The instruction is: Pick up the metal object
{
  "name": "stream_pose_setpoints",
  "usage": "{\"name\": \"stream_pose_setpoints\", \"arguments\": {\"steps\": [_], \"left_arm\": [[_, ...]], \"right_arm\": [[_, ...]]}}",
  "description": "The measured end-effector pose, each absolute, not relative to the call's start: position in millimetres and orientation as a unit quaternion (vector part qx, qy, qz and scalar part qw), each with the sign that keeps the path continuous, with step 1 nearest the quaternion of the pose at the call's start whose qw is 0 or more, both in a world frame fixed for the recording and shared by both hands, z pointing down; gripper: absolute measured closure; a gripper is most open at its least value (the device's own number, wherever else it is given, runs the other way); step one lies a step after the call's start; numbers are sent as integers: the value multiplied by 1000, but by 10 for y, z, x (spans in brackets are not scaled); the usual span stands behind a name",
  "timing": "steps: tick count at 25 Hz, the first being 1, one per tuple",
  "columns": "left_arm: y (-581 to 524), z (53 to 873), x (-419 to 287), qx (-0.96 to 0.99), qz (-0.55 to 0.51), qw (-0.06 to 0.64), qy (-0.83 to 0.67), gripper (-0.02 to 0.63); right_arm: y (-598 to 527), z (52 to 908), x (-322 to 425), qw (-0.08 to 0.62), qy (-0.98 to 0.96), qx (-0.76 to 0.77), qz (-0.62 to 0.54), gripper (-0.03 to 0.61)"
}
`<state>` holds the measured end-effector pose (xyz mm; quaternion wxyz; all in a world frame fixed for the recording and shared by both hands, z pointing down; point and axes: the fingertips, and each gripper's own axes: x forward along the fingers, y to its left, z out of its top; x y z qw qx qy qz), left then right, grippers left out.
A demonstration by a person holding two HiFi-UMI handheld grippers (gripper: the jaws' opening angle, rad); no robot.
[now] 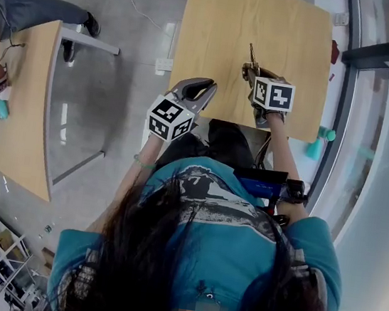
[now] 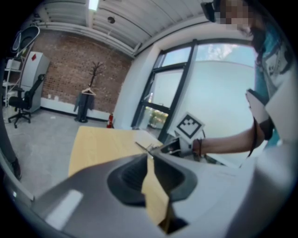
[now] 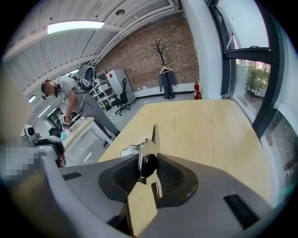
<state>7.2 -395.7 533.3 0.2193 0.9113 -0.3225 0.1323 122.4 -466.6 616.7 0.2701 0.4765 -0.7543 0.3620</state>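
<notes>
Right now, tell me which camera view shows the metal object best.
The right gripper view: the metal object sits close up at centre, clamped between the jaws. The head view shows only a thin tip past the right gripper; the left gripper view shows a distant sliver.

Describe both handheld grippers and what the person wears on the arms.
The left gripper and right gripper share grey curved jaws with dark ribbed pads; each bears a black-and-white marker cube. Short teal sleeves, thin green band on the left wrist.
</notes>
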Motion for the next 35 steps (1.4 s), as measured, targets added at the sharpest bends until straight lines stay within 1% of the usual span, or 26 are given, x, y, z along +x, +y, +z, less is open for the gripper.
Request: {"name": "stream_pose_setpoints", "arguments": {"steps": [9,15,21,27,35], "left_arm": [[-3324,5128,-402,920,118,200,-316,572],[-2852,5066,-675,925,105,190,-311,572],[-2436,5105,-802,929,98,203,-295,572],[-2171,5079,-766,931,85,213,-285,572],[-1670,4952,-373,935,84,202,-279,572]], "right_arm": [[-3782,5593,725,192,-769,490,364,474],[-3093,5451,461,148,-767,501,373,476],[-2476,5349,268,121,-757,510,390,476],[-2031,5250,237,121,-752,515,395,477],[-1395,5144,534,113,-756,512,392,477]]}}
